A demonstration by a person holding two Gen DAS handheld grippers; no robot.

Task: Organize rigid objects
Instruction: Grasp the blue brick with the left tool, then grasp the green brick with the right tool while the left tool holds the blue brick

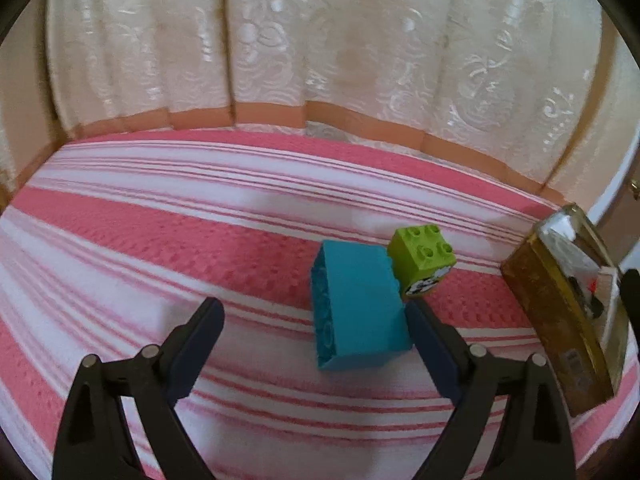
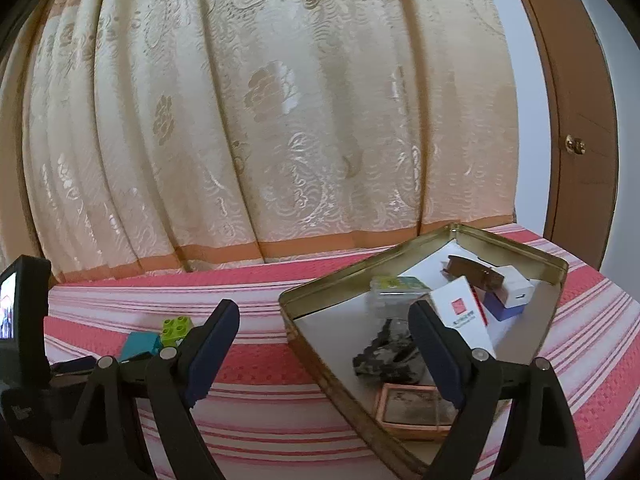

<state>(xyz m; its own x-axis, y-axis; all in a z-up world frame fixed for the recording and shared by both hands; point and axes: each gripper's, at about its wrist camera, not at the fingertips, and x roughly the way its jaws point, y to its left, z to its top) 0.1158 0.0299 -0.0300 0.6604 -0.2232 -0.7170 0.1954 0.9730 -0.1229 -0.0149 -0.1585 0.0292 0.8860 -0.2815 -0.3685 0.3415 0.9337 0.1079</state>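
The left hand-held gripper stands open; the turquoise building block lies on the striped bedspread between its fingers, touching the right one. The green block abuts the block's far corner.

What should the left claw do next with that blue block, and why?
Probably shift slightly right and forward so the open left gripper straddles the blue block, then close. The block lies off-centre against the right finger, beside the green brick, still outside the tin.
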